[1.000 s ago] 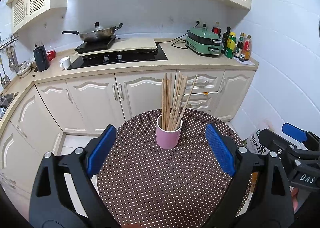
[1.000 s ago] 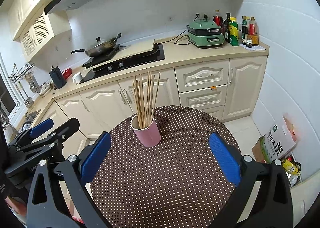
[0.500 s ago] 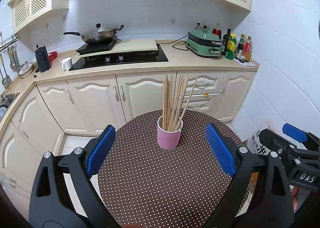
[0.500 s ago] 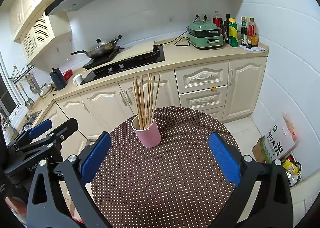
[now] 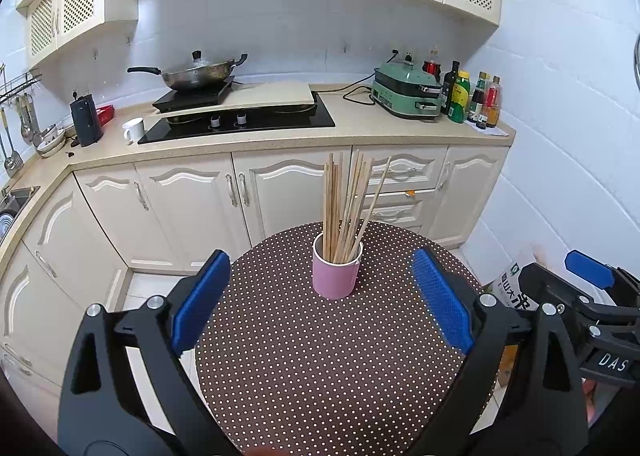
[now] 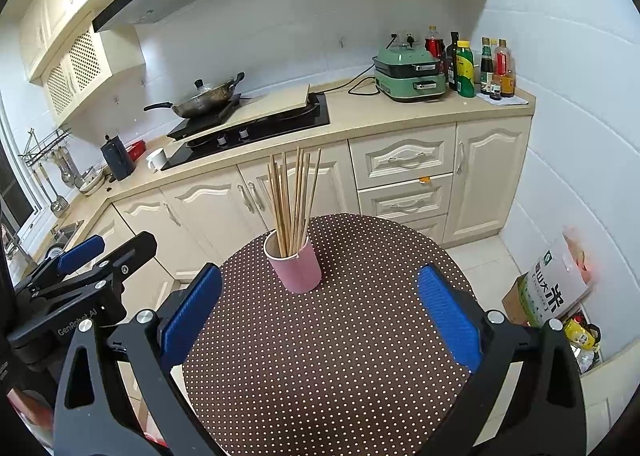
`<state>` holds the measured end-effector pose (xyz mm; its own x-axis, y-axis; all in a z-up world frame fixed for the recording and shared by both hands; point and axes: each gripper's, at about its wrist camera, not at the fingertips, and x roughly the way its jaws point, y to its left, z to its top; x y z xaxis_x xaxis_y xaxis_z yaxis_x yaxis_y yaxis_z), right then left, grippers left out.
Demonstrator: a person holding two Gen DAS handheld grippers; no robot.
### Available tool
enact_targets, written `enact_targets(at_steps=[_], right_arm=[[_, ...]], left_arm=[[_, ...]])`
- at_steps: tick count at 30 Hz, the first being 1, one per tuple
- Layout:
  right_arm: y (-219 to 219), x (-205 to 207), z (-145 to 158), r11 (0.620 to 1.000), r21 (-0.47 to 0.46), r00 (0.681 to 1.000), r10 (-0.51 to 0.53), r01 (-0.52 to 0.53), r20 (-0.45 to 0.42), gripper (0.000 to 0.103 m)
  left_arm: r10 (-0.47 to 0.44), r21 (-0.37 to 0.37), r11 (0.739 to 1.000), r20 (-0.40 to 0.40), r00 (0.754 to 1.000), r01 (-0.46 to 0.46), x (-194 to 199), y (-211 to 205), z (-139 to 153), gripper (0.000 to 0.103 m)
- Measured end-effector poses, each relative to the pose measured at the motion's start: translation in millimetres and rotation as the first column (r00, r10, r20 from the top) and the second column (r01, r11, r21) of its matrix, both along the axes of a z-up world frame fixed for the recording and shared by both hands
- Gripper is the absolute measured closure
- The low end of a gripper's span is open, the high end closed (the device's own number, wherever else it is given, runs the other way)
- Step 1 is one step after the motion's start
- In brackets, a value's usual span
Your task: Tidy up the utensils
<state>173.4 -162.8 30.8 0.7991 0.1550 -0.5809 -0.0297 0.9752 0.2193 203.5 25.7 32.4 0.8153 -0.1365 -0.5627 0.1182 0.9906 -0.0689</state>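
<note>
Where chopsticks [image 5: 346, 208] fill the pink cup [image 5: 335, 275], "GenRobot AI" on the left gripper [image 6: 76, 326].

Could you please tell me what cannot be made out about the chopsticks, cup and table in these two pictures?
- Lower ends of the wooden chopsticks: hidden inside the pink cylindrical cup, both views.
- Exact chopstick count: sticks overlap, too thin to separate.
- Near edge of the round brown polka-dot table: covered by the open left gripper and open right gripper in their own views.
- Bottle labels on the counter: too small.

Bright even indoor light, sharp focus, soft shadows, fisheye bending, dark corners
</note>
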Motion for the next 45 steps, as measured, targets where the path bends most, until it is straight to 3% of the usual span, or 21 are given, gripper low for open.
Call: enact_targets(at_steps=[45], right_arm=[[-3.8, 3.1, 0.0, 0.999, 0.011, 0.999, 0.032, -0.032, -0.002, 0.008]], left_arm=[[0.014, 0.005, 1.000, -0.013, 1.000, -0.014, -3.0, -6.8, 1.0, 0.011]])
